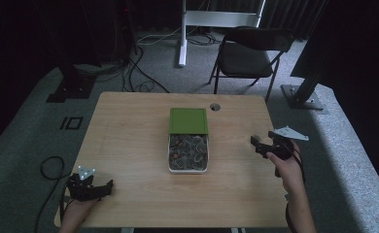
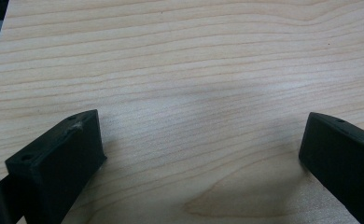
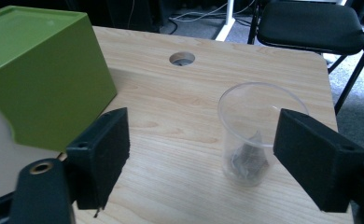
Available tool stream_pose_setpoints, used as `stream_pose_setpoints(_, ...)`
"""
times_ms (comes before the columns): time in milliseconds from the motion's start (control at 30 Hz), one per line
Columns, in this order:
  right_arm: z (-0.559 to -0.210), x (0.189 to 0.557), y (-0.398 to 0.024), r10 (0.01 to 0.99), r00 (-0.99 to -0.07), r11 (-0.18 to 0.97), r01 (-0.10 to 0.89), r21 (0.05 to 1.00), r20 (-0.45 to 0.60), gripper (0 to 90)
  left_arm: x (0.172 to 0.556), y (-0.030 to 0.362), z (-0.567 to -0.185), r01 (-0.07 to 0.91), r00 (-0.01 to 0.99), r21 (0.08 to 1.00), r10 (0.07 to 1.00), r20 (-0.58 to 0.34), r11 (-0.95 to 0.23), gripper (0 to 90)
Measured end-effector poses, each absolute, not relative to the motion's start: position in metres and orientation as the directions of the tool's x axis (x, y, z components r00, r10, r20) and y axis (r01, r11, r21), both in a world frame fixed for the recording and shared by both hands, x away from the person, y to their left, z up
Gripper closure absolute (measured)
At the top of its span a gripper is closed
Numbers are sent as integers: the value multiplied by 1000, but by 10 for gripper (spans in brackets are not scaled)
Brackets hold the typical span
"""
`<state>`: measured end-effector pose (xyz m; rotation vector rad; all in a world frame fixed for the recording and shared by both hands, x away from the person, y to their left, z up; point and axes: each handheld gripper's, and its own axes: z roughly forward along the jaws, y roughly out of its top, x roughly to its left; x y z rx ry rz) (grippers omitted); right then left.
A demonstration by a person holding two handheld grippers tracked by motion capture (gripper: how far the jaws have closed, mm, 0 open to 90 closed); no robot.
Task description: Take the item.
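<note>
Gaping wide around a clear round plastic cup (image 3: 248, 135), right tongs (image 3: 203, 154), left tongs (image 2: 199, 154) open over woodgrain.

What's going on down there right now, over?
Left gripper open, over bare table. Right gripper open, nothing held. Clear cup upright just past it, small scrap inside. Green-lidded box beside, nothing blocking.

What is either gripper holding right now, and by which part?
Nothing. The right gripper has its jaws open, with the clear cup standing free on the table beyond them. The left gripper is open over bare wood.
</note>
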<state>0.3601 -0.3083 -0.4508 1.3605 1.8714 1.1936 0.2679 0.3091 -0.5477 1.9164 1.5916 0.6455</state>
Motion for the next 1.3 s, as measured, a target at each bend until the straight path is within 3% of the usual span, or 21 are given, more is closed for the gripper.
stream_pose_setpoints(67, -452, 357, -308, 930, -356, 96, 460, 883, 85, 138, 268, 309, -548, 714, 179, 687, 984, 11, -138, 2)
stream_pose_setpoints(667, -469, 324, -315, 919, -385, 107, 451, 886, 85, 132, 268, 309, -548, 714, 179, 686, 984, 11, -138, 2)
stream_pose_setpoints(1300, -516, 304, -312, 892, -449, 215, 506, 835, 43, 141, 268, 309, -548, 714, 179, 686, 984, 12, -138, 2)
